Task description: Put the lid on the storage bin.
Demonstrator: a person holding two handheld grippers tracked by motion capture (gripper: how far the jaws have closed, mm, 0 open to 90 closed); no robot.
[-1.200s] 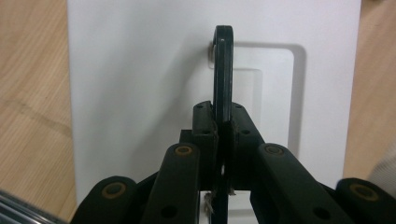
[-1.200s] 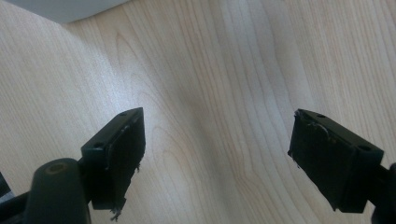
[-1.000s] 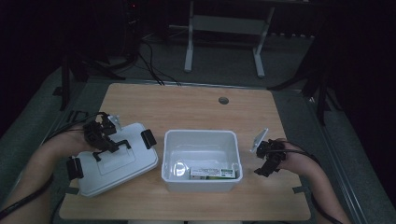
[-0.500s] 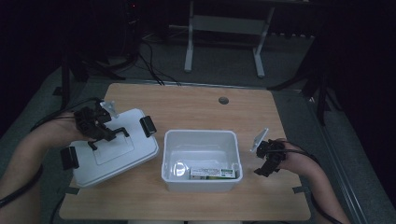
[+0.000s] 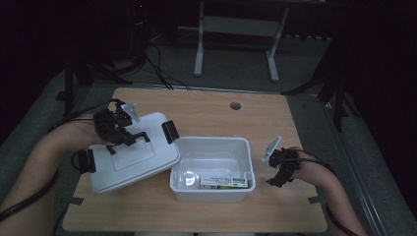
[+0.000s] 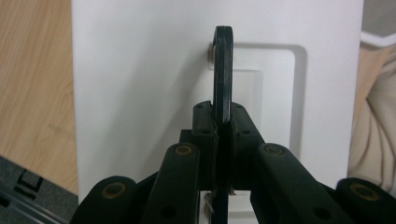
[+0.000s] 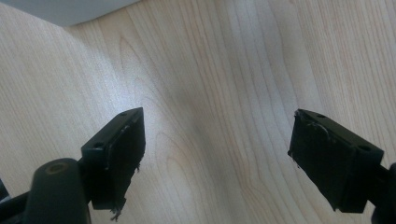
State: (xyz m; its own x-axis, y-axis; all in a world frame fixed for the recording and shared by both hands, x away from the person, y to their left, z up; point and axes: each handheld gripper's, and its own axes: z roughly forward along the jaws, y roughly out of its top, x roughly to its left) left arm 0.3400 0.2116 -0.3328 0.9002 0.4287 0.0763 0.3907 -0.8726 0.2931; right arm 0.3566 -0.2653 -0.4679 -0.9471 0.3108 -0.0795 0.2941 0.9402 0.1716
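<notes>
White plastic makes up the lid [image 5: 130, 157], a flat rectangular cover with a recessed panel in its middle, a thin black handle [image 6: 222, 70] standing over that panel, and black latches [image 5: 169, 131] at its ends. It sits over the left part of the wooden table [image 5: 211, 110], tilted, its right edge riding up on the rim of the open white box [image 5: 211, 167] beside it. A green-and-white carton [image 5: 223, 182] lies on the box floor near the front wall.

Half a second ago the lid lay farther left with a gap between it and the box; a second ago it sat lower and flatter on the table. It has since shifted right and up until it overlaps the box's left rim.

The left gripper [image 5: 118, 129] comes in from the left above the lid's back half, the forearm stretched across the table edge; in the left gripper view its jaws are pressed together on the handle. The right gripper [image 5: 282, 167] rests just right of the box, low over bare wood, jaws spread wide with nothing between them, and has kept its place.
</notes>
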